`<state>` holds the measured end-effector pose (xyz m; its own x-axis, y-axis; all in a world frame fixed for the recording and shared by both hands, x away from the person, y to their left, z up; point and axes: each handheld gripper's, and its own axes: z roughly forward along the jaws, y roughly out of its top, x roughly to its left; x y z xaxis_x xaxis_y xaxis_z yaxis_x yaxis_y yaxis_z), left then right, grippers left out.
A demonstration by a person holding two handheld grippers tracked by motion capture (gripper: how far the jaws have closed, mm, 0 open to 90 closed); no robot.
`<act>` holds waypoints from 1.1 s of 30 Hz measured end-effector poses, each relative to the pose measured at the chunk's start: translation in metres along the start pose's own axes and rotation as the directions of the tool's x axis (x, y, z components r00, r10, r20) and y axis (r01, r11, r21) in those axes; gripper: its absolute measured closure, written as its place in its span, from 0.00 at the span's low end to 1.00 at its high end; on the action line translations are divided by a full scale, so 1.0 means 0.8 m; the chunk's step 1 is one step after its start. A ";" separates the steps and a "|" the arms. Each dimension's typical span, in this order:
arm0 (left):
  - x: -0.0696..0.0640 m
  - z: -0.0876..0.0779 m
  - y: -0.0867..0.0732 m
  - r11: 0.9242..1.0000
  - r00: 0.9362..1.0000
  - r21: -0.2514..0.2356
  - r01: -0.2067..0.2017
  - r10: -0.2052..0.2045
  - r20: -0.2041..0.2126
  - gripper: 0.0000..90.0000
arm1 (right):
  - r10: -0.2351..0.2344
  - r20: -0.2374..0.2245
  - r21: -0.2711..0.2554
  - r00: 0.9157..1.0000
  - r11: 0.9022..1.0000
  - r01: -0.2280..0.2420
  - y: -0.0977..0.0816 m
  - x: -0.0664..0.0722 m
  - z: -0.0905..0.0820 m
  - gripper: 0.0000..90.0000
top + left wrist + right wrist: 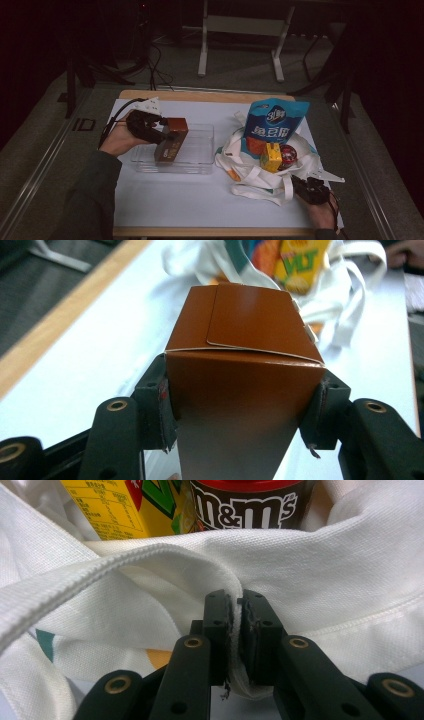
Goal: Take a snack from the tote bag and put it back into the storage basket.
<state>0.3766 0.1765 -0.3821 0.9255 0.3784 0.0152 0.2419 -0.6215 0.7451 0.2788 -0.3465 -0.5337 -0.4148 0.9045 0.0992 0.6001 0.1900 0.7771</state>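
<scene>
Now we lower the brown box [171, 139], clamped by the left gripper [245, 405] fingers, over the clear tray [200, 167]; we should seat it flat before letting go. Right gripper [236, 640] fingers pinch the white bag [310, 575], steadying it on the bench [200, 200].

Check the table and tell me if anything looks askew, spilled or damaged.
Nothing is spilled or damaged. The brown carton, clamped in the left gripper, hangs tilted over the clear plastic bin, not yet set down. The white tote bag slumps open, its fabric pinched by the right gripper.
</scene>
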 end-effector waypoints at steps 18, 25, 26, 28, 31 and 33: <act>-0.024 0.079 0.026 1.000 0.997 0.001 -0.016 0.016 0.080 0.42 | -0.001 0.003 0.001 1.000 1.000 0.001 0.000 0.000 0.000 0.90; -0.026 0.094 0.024 1.000 0.994 0.013 -0.005 0.004 0.108 0.40 | -0.001 0.003 0.000 1.000 1.000 0.001 0.000 0.000 0.000 0.90; -0.027 0.094 0.024 1.000 0.994 0.016 -0.004 0.002 0.110 0.40 | -0.001 0.003 0.001 1.000 1.000 0.001 0.000 0.001 0.000 0.90; -0.028 0.096 0.024 1.000 0.993 0.020 -0.006 0.004 0.117 0.40 | -0.001 0.003 0.000 1.000 1.000 0.001 0.000 0.001 0.000 0.90; -0.029 0.100 0.023 1.000 0.993 0.020 0.000 -0.002 0.120 0.40 | -0.001 0.003 0.000 1.000 1.000 0.001 0.000 0.001 0.000 0.90; -0.029 0.102 0.023 1.000 0.993 0.027 -0.001 -0.003 0.121 0.39 | 0.000 0.002 -0.001 1.000 1.000 0.000 0.000 0.000 0.000 0.90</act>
<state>0.3832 0.1003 -0.4234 0.9533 0.2943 -0.0674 0.2489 -0.6399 0.7270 0.2786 -0.3462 -0.5337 -0.4137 0.9052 0.0976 0.5992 0.1900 0.7777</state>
